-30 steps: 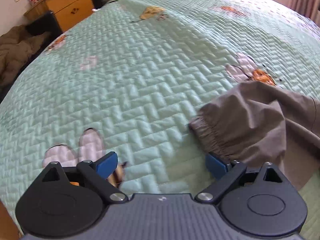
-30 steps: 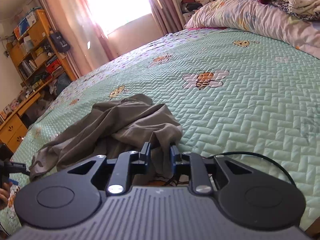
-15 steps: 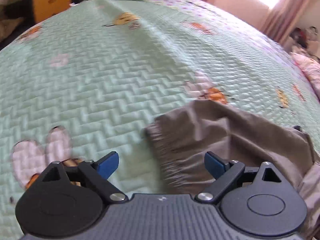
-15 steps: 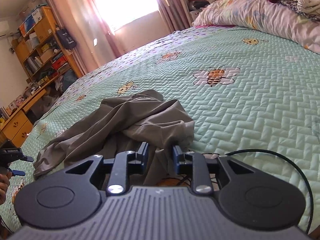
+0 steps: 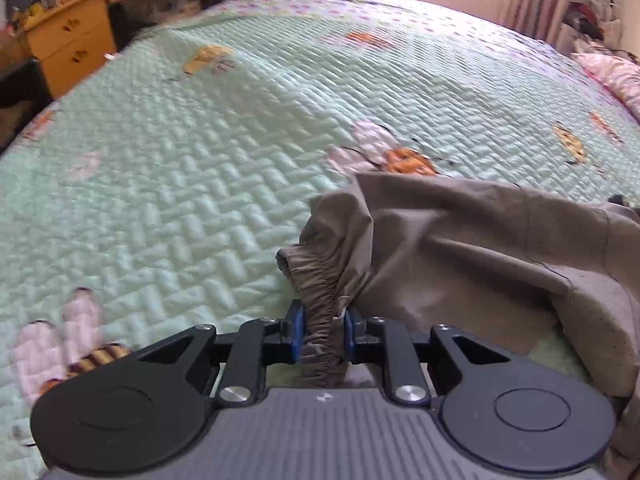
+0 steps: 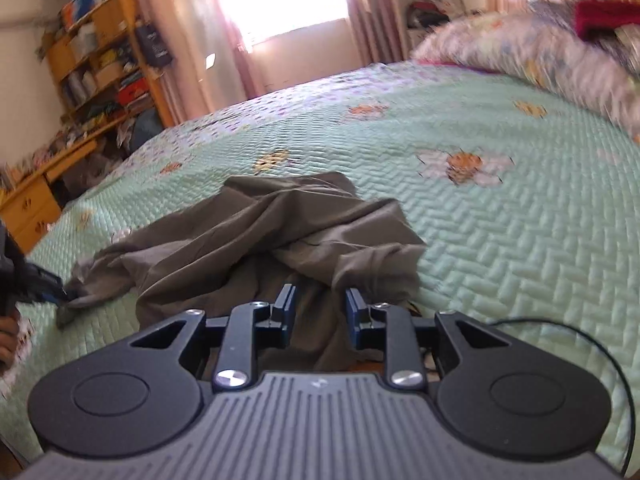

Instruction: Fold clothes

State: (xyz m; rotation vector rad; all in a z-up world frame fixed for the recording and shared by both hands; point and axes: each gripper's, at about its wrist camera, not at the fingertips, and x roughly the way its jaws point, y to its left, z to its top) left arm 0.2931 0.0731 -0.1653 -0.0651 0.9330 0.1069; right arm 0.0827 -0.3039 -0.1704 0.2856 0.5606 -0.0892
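Grey-brown trousers (image 5: pixel 460 248) lie crumpled on a green quilted bedspread (image 5: pixel 180 160). My left gripper (image 5: pixel 322 330) is closing, and its blue pads press on the gathered elastic cuff (image 5: pixel 320 280), which stands bunched up between them. In the right wrist view the trousers (image 6: pixel 260 232) spread leftward from my right gripper (image 6: pixel 320 310). Its jaws stand a narrow gap apart and dark cloth fills that gap. The left gripper (image 6: pixel 48 284) shows at the far left of that view, at the cuff end, with a person's hand (image 6: pixel 6 336) below it.
A wooden desk with drawers (image 5: pixel 72 48) stands beyond the bed's far left corner. Bookshelves (image 6: pixel 100 60) and a curtained window line the wall. Pillows (image 6: pixel 520 48) lie at the head of the bed. A black cable (image 6: pixel 560 332) trails by my right gripper.
My left gripper moved right onto the trouser cuff and went from wide open to shut on it, bunching it up. My right gripper shifted and rolled, its jaws slightly wider.
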